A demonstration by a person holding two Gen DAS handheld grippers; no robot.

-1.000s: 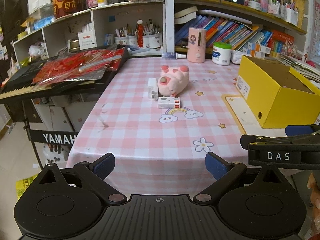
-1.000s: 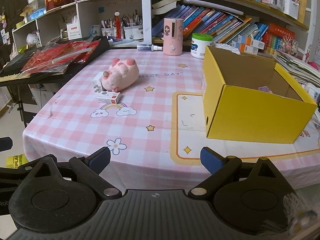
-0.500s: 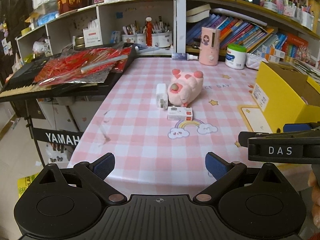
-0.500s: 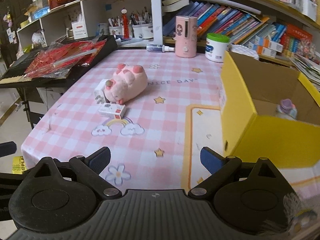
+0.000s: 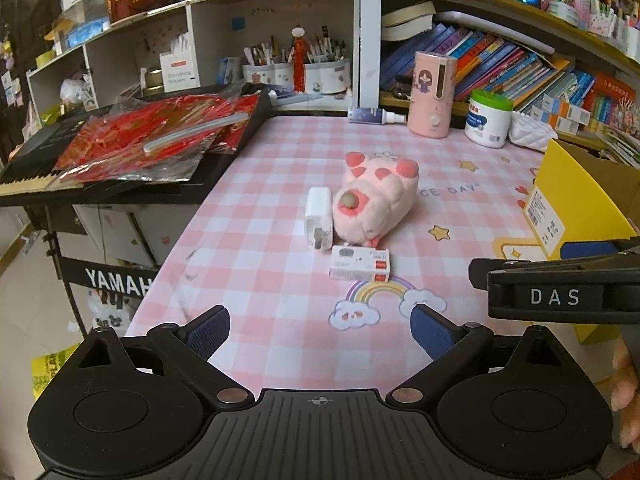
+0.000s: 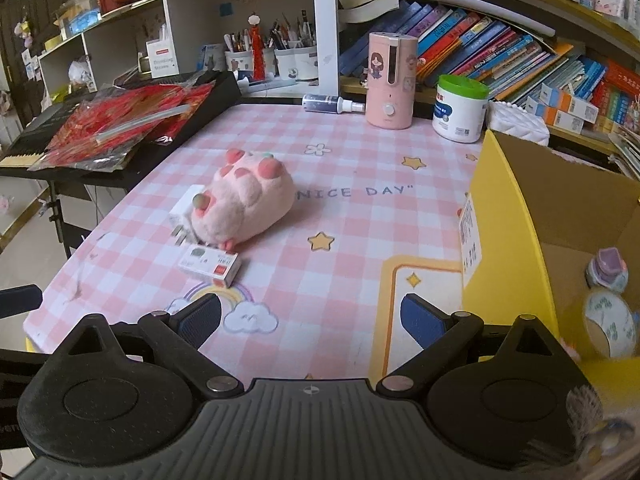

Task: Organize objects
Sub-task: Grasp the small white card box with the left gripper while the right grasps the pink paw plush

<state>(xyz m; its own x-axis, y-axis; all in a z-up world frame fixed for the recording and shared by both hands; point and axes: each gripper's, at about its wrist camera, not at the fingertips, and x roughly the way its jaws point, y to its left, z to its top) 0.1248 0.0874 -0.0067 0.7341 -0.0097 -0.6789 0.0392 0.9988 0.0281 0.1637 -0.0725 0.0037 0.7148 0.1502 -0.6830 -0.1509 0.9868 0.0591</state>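
While both claws hang wide apart and empty above the near edge, we see the bench (image 5: 256,280) spread beneath us in its pink checked cloth; it runs far to the shelves of books and pen pots. To the left, beside the bench, stands a black keyboard (image 5: 36,176) with red foil packets (image 5: 152,140) heaped on it. On the right sits the yellow box (image 6: 516,248), open at the top; in the right wrist view we find a roll of tape (image 6: 610,328) and a small purple-topped item (image 6: 606,270) lying inside it, near its near wall. Mid-bench lies the pink plush toy (image 5: 374,196) on its side; the white charger (image 5: 319,218) touches its left flank, and the small white and red carton (image 5: 360,264) lies flat just near of it, touching or almost touching. At the far edge stand a pink humidifier (image 6: 391,80), a white jar with a green lid (image 6: 460,108) to its right, and a spray bottle (image 6: 332,104) lying to its left. Our left claw (image 5: 320,330) points at the carton; our right claw (image 6: 310,320) hovers between the toy cluster and the box, and its black body crosses the right side of the left wrist view.
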